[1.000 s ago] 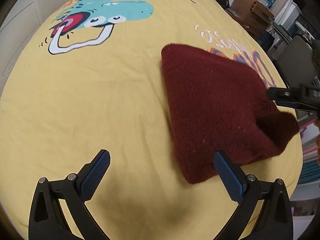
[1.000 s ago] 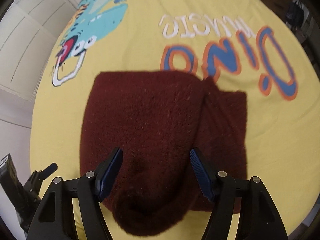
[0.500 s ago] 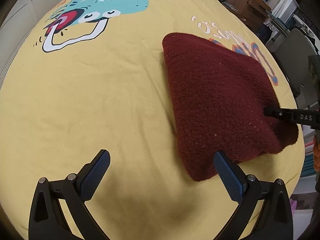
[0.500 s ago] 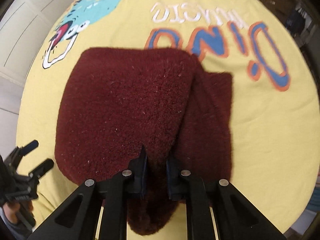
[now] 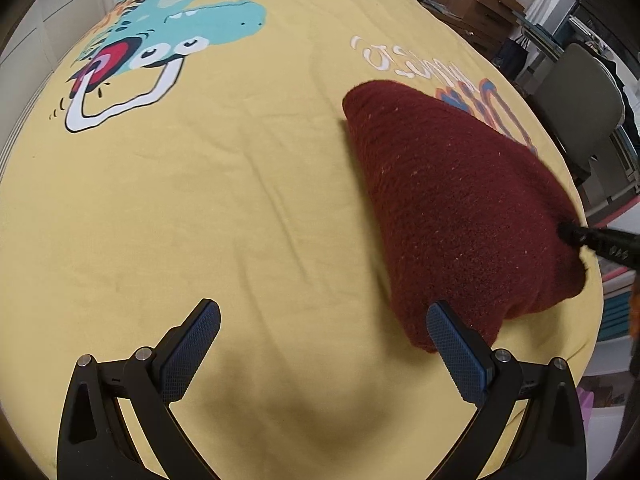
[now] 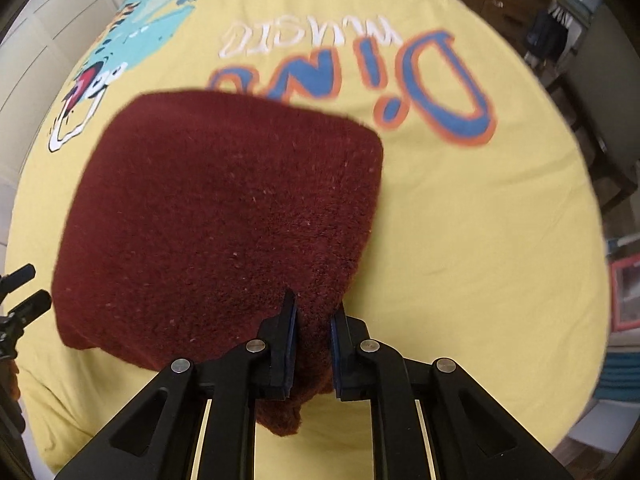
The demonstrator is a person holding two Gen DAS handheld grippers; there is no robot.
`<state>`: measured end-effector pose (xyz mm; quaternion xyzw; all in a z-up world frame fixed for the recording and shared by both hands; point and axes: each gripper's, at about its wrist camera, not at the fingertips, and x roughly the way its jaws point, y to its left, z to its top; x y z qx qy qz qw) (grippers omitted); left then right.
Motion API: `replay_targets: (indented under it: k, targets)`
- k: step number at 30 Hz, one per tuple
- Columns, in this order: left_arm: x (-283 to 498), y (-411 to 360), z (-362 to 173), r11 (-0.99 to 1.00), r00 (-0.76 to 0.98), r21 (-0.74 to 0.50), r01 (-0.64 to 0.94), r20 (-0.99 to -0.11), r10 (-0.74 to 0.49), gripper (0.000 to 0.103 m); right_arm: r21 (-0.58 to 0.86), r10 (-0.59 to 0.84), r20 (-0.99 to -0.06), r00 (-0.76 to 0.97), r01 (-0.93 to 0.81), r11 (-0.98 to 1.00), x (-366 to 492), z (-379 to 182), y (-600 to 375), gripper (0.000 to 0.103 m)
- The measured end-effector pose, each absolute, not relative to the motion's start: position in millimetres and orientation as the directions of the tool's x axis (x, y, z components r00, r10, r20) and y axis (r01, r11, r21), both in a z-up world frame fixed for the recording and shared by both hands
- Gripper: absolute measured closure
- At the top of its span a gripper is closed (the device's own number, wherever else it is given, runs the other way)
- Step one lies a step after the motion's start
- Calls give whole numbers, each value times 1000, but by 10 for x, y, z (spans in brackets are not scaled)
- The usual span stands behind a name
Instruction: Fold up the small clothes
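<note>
Right claw (image 6: pixel 313 322) points steeply down, jaws easing apart yet pinching the sweater (image 6: pixel 224 216) near the bed's (image 6: pixel 480 240) right edge; left claw (image 5: pixel 322 338) spread, empty, beside its near corner

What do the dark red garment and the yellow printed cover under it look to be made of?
Garment: seemingly fleece or thick fuzzy knit, matte; nubby pile with pale lint specks. Cover: probably smooth woven or jersey cotton, matte; fine creases and flat printed cartoon graphics.
</note>
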<state>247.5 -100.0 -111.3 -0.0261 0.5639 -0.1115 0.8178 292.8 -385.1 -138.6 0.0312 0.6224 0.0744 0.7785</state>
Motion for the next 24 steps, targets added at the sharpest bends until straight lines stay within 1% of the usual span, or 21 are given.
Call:
replay_targets:
  k: [2,3,4,6,9,13,16,18,20,24]
  targets:
    - [2490,-1044,-1147,973,327,-173,153,-920,-215,1,172,177,-958,224,-42,984,2934,-1393,-3872,79]
    - [2501,-1065,-1162,972,321,-175,155,-922,-217,1,184,183,-954,238,-20,983,2940,-1364,-3909,71]
    - [2504,-1086,-1163,972,319,-175,157,-923,-217,1,187,184,-952,245,-11,982,2948,-1340,-3924,66]
    - [2524,-1101,-1157,973,320,-170,159,-923,-214,1,187,181,-947,267,-4,982,2941,-1253,-3972,41]
    - [2581,-1127,-1115,973,329,-165,162,-921,-210,1,209,200,-936,291,1,978,2943,-1130,-4014,25]
    - [2757,-1222,-1000,968,335,-192,161,-912,-237,1,267,249,-913,323,11,964,2946,-1012,-4046,20]
    - [2938,-1384,-929,964,332,-201,176,-910,-250,1,268,253,-913,320,1,964,2970,-1013,-4005,14]
    - [3058,-1531,-915,958,314,-215,189,-911,-267,1,252,240,-919,314,-2,968,3003,-1048,-3966,6]
    - [3179,-1653,-936,957,297,-220,189,-916,-269,1,255,241,-919,311,4,967,3028,-1095,-3946,1]
    - [3353,-1865,-1098,961,243,-209,180,-937,-249,1,286,269,-915,301,12,958,3048,-1204,-3934,1]
